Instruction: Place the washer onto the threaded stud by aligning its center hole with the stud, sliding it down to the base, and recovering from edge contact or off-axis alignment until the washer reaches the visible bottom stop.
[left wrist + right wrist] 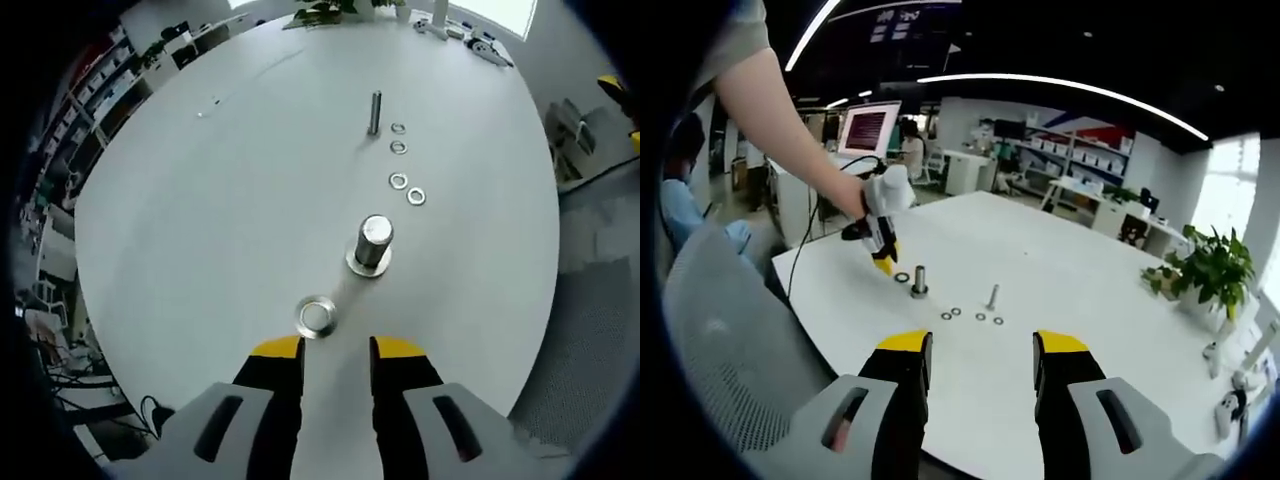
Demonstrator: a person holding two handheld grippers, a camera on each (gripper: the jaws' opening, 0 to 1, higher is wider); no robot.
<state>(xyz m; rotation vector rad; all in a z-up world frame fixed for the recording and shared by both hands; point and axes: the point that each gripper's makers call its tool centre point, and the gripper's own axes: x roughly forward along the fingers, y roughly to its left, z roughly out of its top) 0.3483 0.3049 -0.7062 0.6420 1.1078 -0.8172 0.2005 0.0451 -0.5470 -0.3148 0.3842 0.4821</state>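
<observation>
Your left gripper [335, 350] hangs with jaws apart and empty, just above the washer [317, 316] lying flat on the worktop [200, 220] beside the stud [372, 243]. Your right gripper [980, 350] hovers well back, parted and empty.

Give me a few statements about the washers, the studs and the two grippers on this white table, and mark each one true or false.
1. The large washer lies flat on the table in front of the left gripper. True.
2. The thick stud lies on its side. False: it stands upright.
3. Four small washers lie beside the thin stud. True.
4. The left gripper grips the large washer. False: its jaws are open and empty.
5. The right gripper is shut on a stud. False: it is open, holding nothing.
</observation>
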